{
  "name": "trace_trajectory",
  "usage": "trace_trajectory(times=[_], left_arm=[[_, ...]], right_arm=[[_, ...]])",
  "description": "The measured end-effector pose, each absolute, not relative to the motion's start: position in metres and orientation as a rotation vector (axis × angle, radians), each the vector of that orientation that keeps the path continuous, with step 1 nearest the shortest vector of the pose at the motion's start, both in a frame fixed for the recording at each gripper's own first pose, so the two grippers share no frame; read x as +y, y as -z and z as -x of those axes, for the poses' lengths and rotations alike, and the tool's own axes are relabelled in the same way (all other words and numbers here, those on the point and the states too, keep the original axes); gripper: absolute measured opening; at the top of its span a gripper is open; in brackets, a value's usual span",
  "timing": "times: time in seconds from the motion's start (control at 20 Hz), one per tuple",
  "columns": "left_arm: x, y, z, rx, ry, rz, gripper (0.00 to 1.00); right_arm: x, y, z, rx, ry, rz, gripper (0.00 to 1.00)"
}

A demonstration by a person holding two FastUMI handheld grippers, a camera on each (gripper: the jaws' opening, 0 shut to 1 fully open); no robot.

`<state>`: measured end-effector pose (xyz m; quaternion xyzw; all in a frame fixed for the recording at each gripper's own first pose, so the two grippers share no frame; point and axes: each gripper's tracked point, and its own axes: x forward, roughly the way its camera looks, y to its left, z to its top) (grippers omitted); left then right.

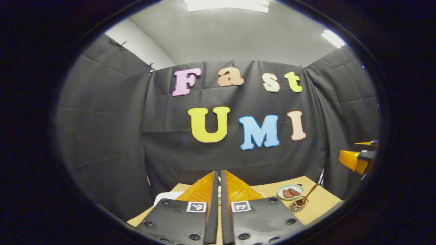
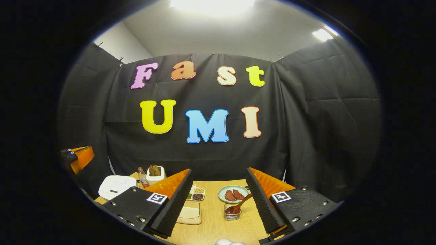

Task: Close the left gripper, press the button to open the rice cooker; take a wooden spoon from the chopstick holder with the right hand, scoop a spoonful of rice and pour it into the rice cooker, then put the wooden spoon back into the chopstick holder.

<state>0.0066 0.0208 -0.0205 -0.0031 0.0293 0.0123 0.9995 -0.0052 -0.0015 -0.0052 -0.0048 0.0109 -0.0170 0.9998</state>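
Observation:
In the left gripper view my left gripper [image 1: 219,171] is shut with nothing between its fingers, held high above the table's near side. The white rice cooker [image 1: 167,196] peeks out behind its left finger, lid down. In the right gripper view the rice cooker [image 2: 115,186] sits at the table's left. My right gripper [image 2: 218,173] is open and empty, above the table. Below and between its fingers a small wire chopstick holder [image 2: 232,214] holds the wooden spoon [image 2: 241,203], leaning right. The holder [image 1: 298,205] and spoon [image 1: 308,195] also show at lower right of the left gripper view.
A plate with two pieces of meat [image 2: 233,194] lies behind the holder. A divided dish of grains [image 2: 196,194], a pale board [image 2: 189,213], a bottle [image 2: 142,177] and a white pot of brown utensils [image 2: 155,174] stand left of centre on the wooden table [image 2: 218,224].

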Motion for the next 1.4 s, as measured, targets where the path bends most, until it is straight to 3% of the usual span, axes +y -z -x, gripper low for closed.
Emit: trace_trajectory(times=[0.2, 0.6, 0.85, 1.4], left_arm=[[0.046, 0.048, -0.027, 0.157, -0.057, 0.035, 0.09], [0.155, 0.203, -0.092, 0.424, -0.297, 0.070, 0.09], [0.178, 0.277, -0.107, 0.543, -0.344, 0.075, 0.09], [0.182, 0.325, -0.103, 0.668, -0.358, 0.036, 0.09]], right_arm=[[-0.002, 0.014, 0.003, 0.048, 0.039, 0.011, 0.95], [0.005, 0.043, 0.001, 0.143, 0.052, 0.066, 0.95], [0.009, 0.057, -0.002, 0.194, 0.065, 0.074, 0.96], [0.026, 0.073, -0.013, 0.250, 0.024, 0.085, 0.96]])
